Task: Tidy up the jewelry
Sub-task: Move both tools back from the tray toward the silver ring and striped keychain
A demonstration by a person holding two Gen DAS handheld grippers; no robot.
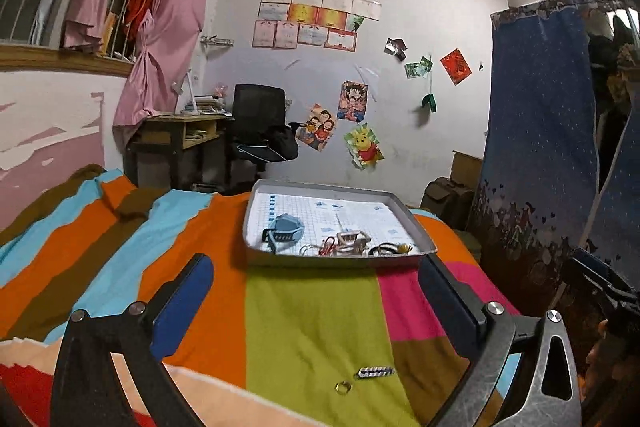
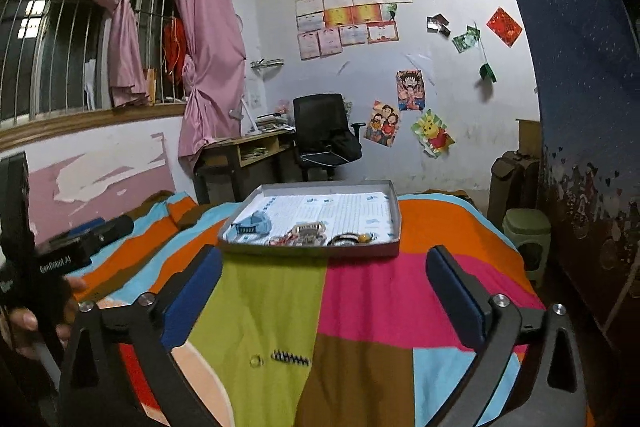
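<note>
left gripper (image 1: 316,291) jaws released | right gripper (image 2: 324,279) jaws released | ring (image 1: 343,387), hair clip (image 1: 375,372) on blanket (image 1: 304,311) below both

Open blanket (image 1: 308,311) ahead of the left claw (image 1: 316,271), jaws spread wide, only a ring (image 1: 343,387) and hair clip (image 1: 375,372) low between them, tray (image 1: 340,258) rim beyond the tips, tray's near edge crowded, far half bare, blue curtain (image 1: 540,131) close right.
</note>
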